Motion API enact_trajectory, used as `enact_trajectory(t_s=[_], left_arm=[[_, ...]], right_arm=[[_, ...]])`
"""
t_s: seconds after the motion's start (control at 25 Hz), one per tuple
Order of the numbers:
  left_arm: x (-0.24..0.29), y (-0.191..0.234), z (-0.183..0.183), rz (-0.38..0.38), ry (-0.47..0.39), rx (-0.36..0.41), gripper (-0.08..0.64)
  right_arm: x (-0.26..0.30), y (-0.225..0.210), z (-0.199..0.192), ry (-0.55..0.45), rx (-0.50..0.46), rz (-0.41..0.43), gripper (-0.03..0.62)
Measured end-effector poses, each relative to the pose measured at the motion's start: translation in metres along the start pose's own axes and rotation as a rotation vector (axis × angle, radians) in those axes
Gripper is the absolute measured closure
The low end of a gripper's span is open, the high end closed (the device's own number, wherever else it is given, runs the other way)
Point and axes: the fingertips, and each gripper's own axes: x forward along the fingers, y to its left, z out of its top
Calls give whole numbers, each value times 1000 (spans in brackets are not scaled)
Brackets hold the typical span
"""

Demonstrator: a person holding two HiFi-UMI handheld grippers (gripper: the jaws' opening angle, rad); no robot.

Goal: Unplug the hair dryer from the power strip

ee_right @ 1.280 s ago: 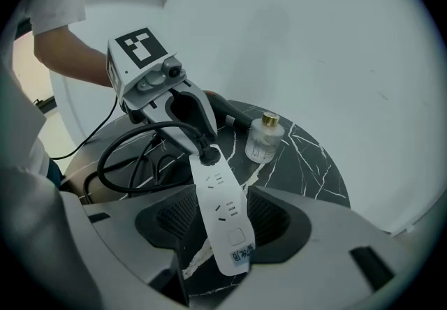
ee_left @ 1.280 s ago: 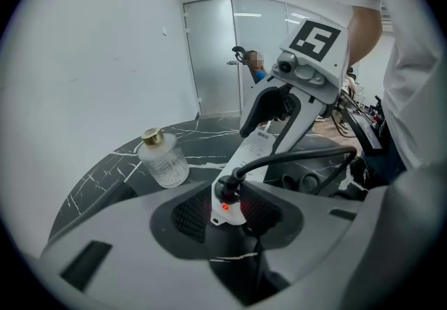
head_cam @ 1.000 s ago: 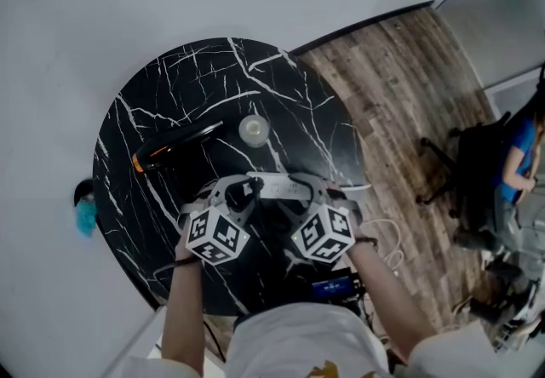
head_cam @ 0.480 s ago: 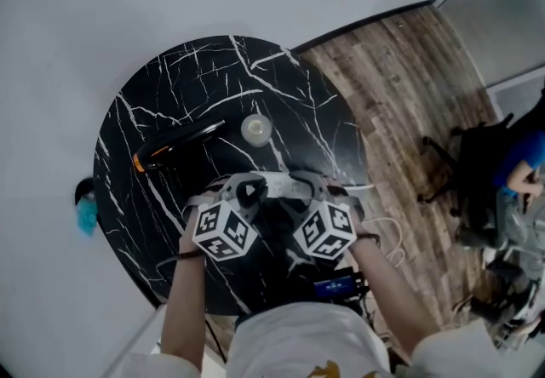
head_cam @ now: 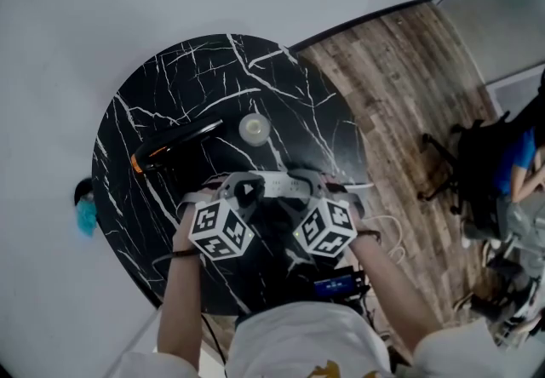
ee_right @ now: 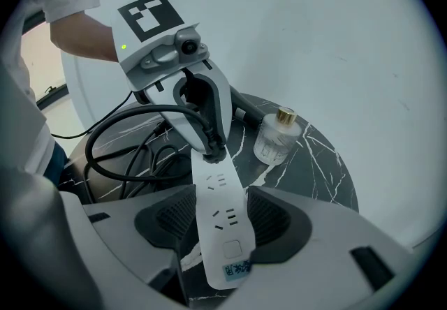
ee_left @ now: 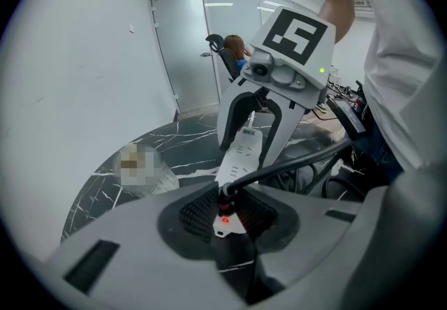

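Observation:
A white power strip [head_cam: 285, 186] lies on the round black marble table [head_cam: 145, 78], stretched between my two grippers. My left gripper [ee_left: 225, 200] is at the strip's end. Its jaws are closing and its pads sit against the black plug [ee_left: 223, 195] seated there, above a red light. The plug's black cable [ee_left: 307, 158] runs off to the right. My right gripper [ee_right: 220, 221] is shut on the other end of the strip [ee_right: 218, 211], one pad on each long side. The black hair dryer [head_cam: 174, 145] lies at the table's left.
A small glass jar with a gold cap [head_cam: 255, 128] stands just beyond the strip. Loops of black cable [ee_right: 119, 141] lie beside the grippers. White cord [head_cam: 387, 236] trails on the wooden floor, and a person sits in a chair [head_cam: 502, 172] far right.
My left gripper has rolled a little and its jaws have drawn in around the plug. The right gripper and the strip have kept still.

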Motion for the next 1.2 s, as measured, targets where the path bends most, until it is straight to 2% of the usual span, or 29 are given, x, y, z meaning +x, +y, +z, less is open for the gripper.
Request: enact_trajectory(t_s=[0.76,0.96,1.2], left_arm=[[6,4,-11,-32,78,10,495],[9,6,-14,-57,102,-37,497],[10,6,-13,-86,107,-52,497]], right_arm=[[2,-2,2,2,0,58,379],[5,5,-1,68,-45,104,341],[16,0,-2,117,-75,89,341]])
